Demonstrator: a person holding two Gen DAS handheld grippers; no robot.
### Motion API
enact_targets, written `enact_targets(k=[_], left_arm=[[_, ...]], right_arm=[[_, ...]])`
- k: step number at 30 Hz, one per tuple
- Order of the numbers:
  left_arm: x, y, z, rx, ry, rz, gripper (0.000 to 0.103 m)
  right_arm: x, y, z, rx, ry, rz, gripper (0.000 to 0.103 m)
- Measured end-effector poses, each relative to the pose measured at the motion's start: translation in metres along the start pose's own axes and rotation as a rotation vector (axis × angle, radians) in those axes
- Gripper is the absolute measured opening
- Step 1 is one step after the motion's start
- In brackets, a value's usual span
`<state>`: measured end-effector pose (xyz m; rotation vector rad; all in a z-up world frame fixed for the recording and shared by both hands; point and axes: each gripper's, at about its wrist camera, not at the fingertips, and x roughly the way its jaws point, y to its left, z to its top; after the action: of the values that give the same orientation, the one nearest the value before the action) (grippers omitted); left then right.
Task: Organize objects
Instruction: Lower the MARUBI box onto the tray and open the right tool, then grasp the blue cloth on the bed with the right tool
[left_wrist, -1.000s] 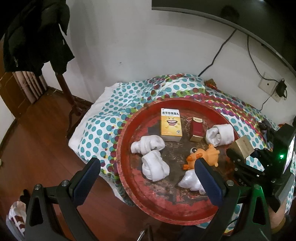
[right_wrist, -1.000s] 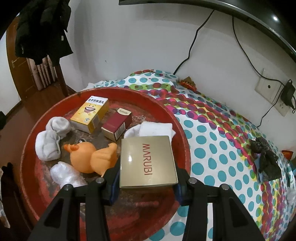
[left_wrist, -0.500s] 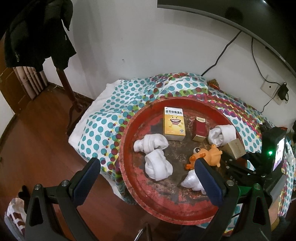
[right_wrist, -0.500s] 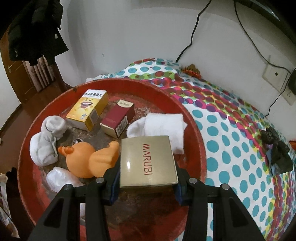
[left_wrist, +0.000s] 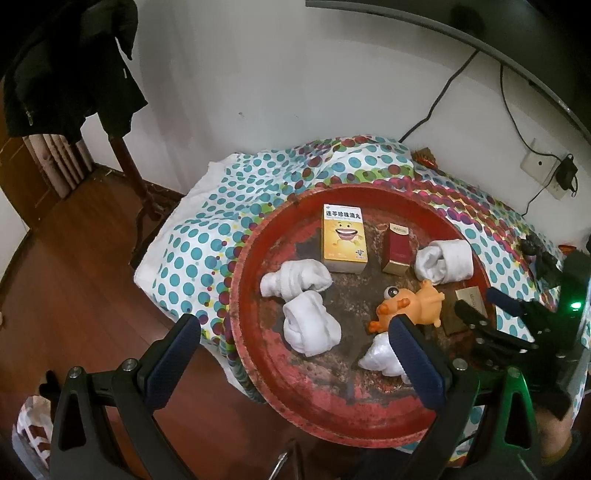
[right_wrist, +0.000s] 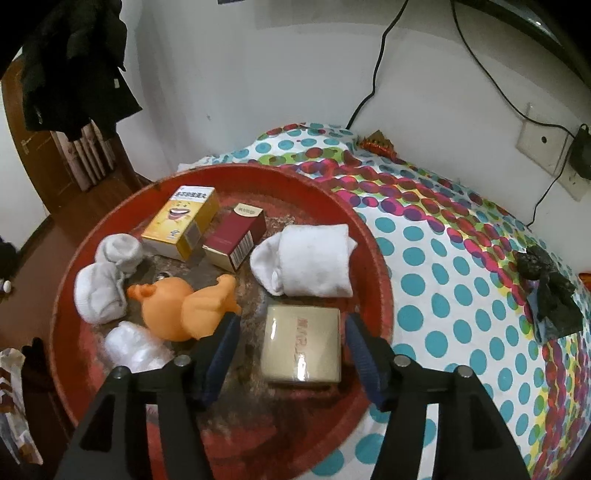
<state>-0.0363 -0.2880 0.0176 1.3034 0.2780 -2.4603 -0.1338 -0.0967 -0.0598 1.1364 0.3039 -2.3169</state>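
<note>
Below, a polka-dot cloth (right_wrist: 461, 280) carries a round red tray (right_wrist: 373, 258). On the tray's floor lies the gold box (right_wrist: 301, 345), flat, between the right gripper's (right_wrist: 291, 354) fingers, which have just been opening and stand clear of its sides. The left gripper (left_wrist: 295, 354) hangs spread and empty above the tray's near edge.

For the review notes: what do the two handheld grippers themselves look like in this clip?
Both are matte black two-finger frames with triangular cut-outs and silver pivot bolts, tipped with dark blue ribbed pads. The left gripper has a green frame section by its right-side finger. The right gripper, from the left camera, carries a glowing green light.
</note>
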Motion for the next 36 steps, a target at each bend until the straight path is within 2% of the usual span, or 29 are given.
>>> enact_targets(k=[4,7,10,15,19,21,25,29,32,36], left_arm=[[0.003,-0.005,-0.001,0.014,0.008,0.001,0.102],[0.006,-0.01,-0.003,0.023,0.013,0.005,0.102],[0.011,-0.015,-0.005,0.041,0.026,0.0,0.102],[0.016,-0.024,-0.007,0.06,0.033,0.003,0.102],[0.022,-0.032,-0.009,0.082,0.047,-0.023,0.102],[0.026,-0.038,-0.011,0.097,0.058,-0.025,0.102],[0.031,-0.048,-0.014,0.138,0.059,-0.02,0.102],[0.033,-0.053,-0.015,0.161,0.052,-0.028,0.102],[0.033,-0.055,-0.014,0.163,0.042,-0.051,0.102],[0.033,-0.06,-0.014,0.179,0.032,-0.062,0.102]], right_arm=[[-0.023,-0.019,-0.002,0.013,-0.053,-0.02,0.062],[-0.038,-0.051,-0.001,0.066,-0.077,-0.057,0.062],[-0.049,-0.095,-0.001,0.121,-0.091,-0.128,0.062],[-0.067,-0.185,-0.009,0.283,-0.12,-0.255,0.062],[-0.067,-0.255,-0.014,0.398,-0.101,-0.38,0.062],[-0.061,-0.288,-0.018,0.464,-0.08,-0.412,0.062],[-0.038,-0.333,-0.023,0.554,-0.018,-0.418,0.062],[-0.012,-0.351,-0.025,0.644,0.003,-0.361,0.062],[0.005,-0.351,-0.021,0.669,0.019,-0.328,0.062],[0.022,-0.337,-0.013,0.63,0.03,-0.315,0.062]])
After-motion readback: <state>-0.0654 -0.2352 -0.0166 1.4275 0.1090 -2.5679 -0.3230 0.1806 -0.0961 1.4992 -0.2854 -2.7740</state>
